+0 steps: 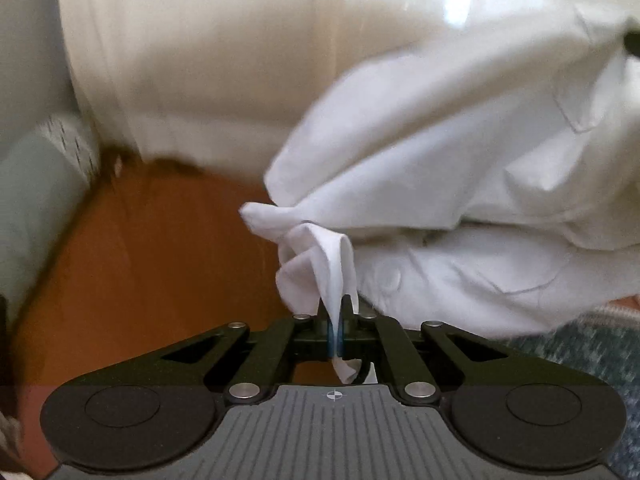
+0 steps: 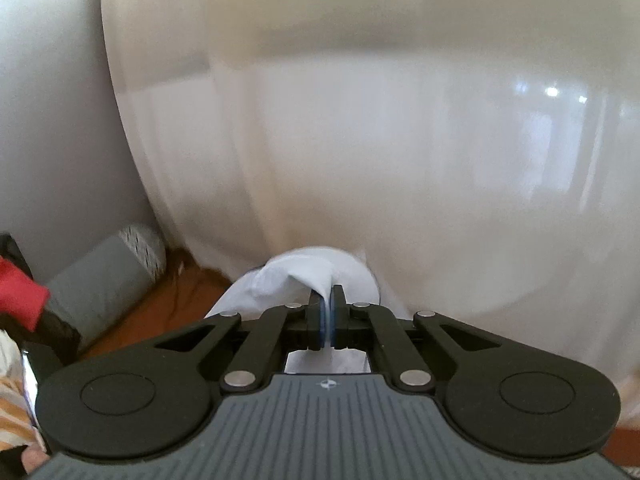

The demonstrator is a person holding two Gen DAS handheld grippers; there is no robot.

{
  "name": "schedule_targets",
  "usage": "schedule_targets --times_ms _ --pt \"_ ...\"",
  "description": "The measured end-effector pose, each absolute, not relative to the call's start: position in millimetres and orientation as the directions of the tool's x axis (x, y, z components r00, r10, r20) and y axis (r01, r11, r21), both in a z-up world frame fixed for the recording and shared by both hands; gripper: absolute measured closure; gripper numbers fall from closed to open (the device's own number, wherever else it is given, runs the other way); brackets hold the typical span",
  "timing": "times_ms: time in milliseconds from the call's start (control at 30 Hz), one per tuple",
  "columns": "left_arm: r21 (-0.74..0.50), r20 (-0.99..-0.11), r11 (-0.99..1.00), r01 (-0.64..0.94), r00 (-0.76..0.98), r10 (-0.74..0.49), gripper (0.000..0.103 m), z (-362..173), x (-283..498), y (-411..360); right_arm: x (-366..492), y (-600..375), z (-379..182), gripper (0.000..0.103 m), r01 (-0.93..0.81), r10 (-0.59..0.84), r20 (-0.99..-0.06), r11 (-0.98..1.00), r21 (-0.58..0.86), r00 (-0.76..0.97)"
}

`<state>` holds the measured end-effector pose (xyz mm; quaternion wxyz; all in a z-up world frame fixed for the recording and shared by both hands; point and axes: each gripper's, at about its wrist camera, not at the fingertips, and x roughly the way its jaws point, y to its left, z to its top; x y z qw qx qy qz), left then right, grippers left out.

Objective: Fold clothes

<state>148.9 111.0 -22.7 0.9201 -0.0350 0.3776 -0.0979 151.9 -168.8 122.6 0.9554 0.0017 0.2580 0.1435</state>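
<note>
A pale sheer curtain [image 2: 360, 140] fills most of both views, hanging in soft vertical folds down to a warm orange-brown wooden floor [image 1: 152, 264], with daylight glowing through it and a few bright specks showing at the upper right. To the left stands a plain grey-white wall [image 2: 48, 112], and at its foot, in the corner, lies a grey-green cushion-like block [image 2: 100, 276] with a white dotted end. A blue-grey speckled rug or fabric [image 1: 580, 352] shows at the lower right of the left wrist view.
</note>
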Motion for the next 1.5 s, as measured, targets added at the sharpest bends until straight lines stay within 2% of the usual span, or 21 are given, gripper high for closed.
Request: schedule_targets --times_ms 167,300,467,600,700,833,967,1067,1100,1133,1200,1233,1267,1300,1333,1400,1500 --pt "-0.169 -0.577 0.958 0.230 0.765 -0.285 0.103 42 119 99 113 -212 180 0.101 -0.239 0.236 -0.407 0.970 0.045 0.882" --pt "-0.195 -0.531 0.923 0.331 0.756 -0.383 0.103 70 85 79 62 -268 212 0.101 -0.178 0.186 -0.360 0.982 0.057 0.914" --pt "-0.246 -0.548 0.872 0.423 0.681 -0.485 0.103 69 57 49 -19 -347 218 0.101 -0.035 0.053 -0.341 0.998 0.060 0.939" --pt "-0.230 -0.594 0.870 0.435 0.646 -0.480 0.103 47 33 24 -89 -416 194 0.101 0.150 -0.112 -0.368 0.986 0.076 0.923" --pt "-0.222 -0.667 0.884 0.411 0.597 -0.446 0.103 14 20 10 -133 -467 150 0.101 0.312 -0.235 -0.445 0.944 0.107 0.864" --pt "-0.191 -0.778 0.907 0.374 0.506 -0.373 0.103 -41 10 -6 -188 -549 62 0.101 0.514 -0.331 -0.631 0.848 0.126 0.701" --pt "-0.158 -0.859 0.921 0.355 0.411 -0.306 0.103 -79 -8 -27 -217 -593 -41 0.100 0.607 -0.320 -0.805 0.792 0.061 0.499" --pt "-0.115 -0.896 0.928 0.354 0.367 -0.251 0.102 -95 -25 -47 -218 -588 -106 0.100 0.593 -0.269 -0.879 0.805 0.018 0.392" --pt "-0.098 -0.903 0.929 0.357 0.360 -0.233 0.096 -96 -29 -54 -221 -589 -120 0.100 0.583 -0.241 -0.898 0.812 0.022 0.369" --pt "-0.085 -0.905 0.929 0.359 0.362 -0.222 0.078 -94 -34 -58 -225 -594 -128 0.100 0.576 -0.213 -0.910 0.817 0.034 0.356" --pt "-0.056 -0.903 0.934 0.353 0.381 -0.198 0.073 -83 -44 -64 -229 -605 -128 0.093 0.562 -0.197 -0.914 0.826 0.040 0.355" --pt "-0.047 -0.898 0.938 0.343 0.396 -0.190 0.062 -78 -51 -64 -230 -611 -125 0.089 0.556 -0.198 -0.912 0.830 0.039 0.360" --pt "-0.044 -0.894 0.943 0.331 0.408 -0.185 0.049 -71 -55 -62 -232 -617 -122 0.080 0.549 -0.199 -0.910 0.835 0.038 0.365" --pt "-0.044 -0.888 0.949 0.314 0.423 -0.181 0.045 -63 -60 -59 -234 -621 -116 0.072 0.543 -0.210 -0.903 0.839 0.029 0.374" --pt "-0.040 -0.881 0.947 0.318 0.437 -0.184 0.044 -58 -60 -63 -237 -624 -108 0.069 0.538 -0.238 -0.891 0.843 0.009 0.388" --pt "-0.029 -0.865 0.942 0.334 0.463 -0.191 0.044 -49 -60 -73 -238 -632 -85 0.067 0.527 -0.272 -0.858 0.850 -0.002 0.436" --pt "-0.011 -0.841 0.934 0.357 0.502 -0.202 0.039 -35 -58 -88 -231 -629 -45 0.065 0.468 -0.222 -0.793 0.880 0.089 0.568"
